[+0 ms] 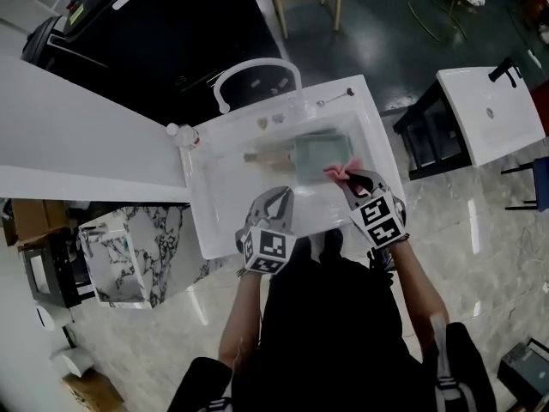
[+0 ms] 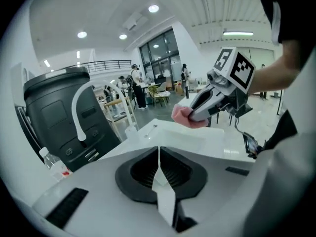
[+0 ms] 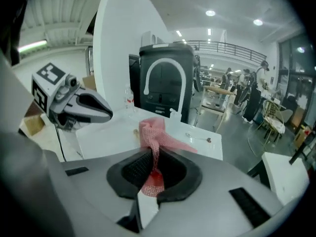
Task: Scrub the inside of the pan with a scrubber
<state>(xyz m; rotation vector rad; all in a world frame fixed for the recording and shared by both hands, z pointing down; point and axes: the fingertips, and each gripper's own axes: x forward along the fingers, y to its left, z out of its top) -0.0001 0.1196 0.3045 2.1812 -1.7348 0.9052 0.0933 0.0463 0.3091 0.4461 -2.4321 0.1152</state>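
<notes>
Pink mesh scrubber (image 3: 154, 131), bunched and crumpled, is clamped in the right tongs (image 3: 154, 163); from the head view we see it over the right side of the white tabletop (image 1: 199, 187). Left tongs (image 2: 159, 157) are together, nothing between them. A squarish grey-green pan (image 1: 322, 154), wooden handle pointing left, lies in the tabletop's sunken basin.

Visibility gaps, head view
Blurry pan (image 1: 322, 154) in sink (image 1: 202, 221); near corner hidden by scrubber (image 1: 337, 172); rim bits (image 1: 269, 121) too small to identify.
</notes>
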